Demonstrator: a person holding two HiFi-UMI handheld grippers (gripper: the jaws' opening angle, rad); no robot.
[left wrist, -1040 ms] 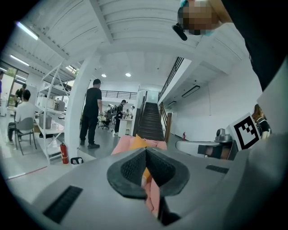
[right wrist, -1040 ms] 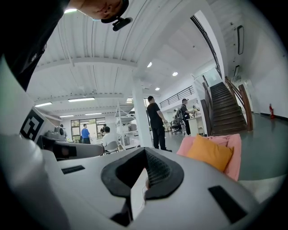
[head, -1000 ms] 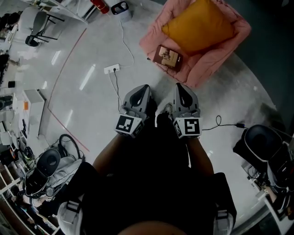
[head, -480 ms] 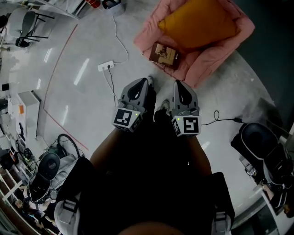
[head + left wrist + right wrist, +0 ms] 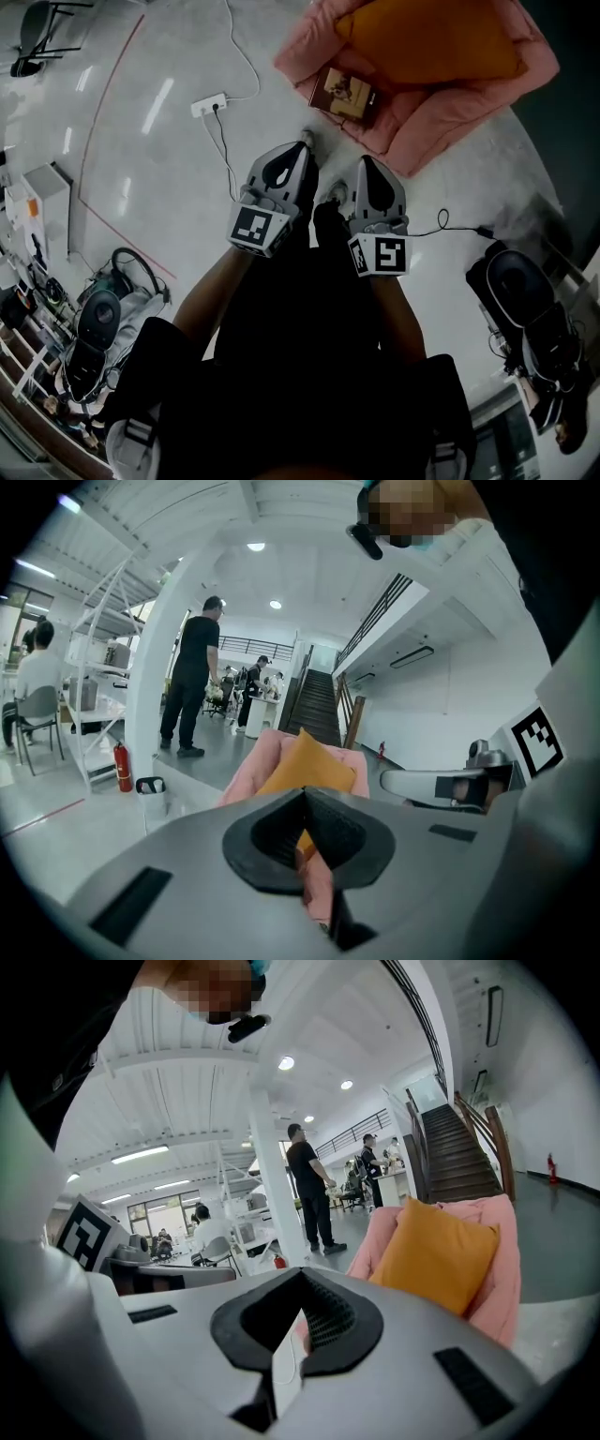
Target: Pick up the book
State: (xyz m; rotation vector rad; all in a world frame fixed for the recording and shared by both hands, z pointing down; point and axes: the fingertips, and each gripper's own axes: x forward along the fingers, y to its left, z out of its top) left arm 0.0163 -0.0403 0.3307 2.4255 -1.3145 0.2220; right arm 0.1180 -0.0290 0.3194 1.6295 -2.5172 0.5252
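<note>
On the front edge of the pink lounger (image 5: 450, 108) lies the book (image 5: 345, 94), near an orange cushion (image 5: 431, 37). The left claw (image 5: 302, 150) and right claw (image 5: 366, 164) (both closed, empty) hover short of it, with a power strip (image 5: 208, 104) on the floor to the left.

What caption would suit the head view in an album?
Left gripper and right gripper, both shut, held toward the book on a pink seat.

The book (image 5: 345, 94) had a brown cover with a pale picture. The armchair (image 5: 459, 108) was pink, its cushion (image 5: 431, 37) mustard-orange. The floor (image 5: 159, 178) was glossy pale grey, with a thin red line (image 5: 101, 117) at the left. The left tool (image 5: 305, 146) and right tool (image 5: 364, 161) were grey, with black-and-white square markers.
</note>
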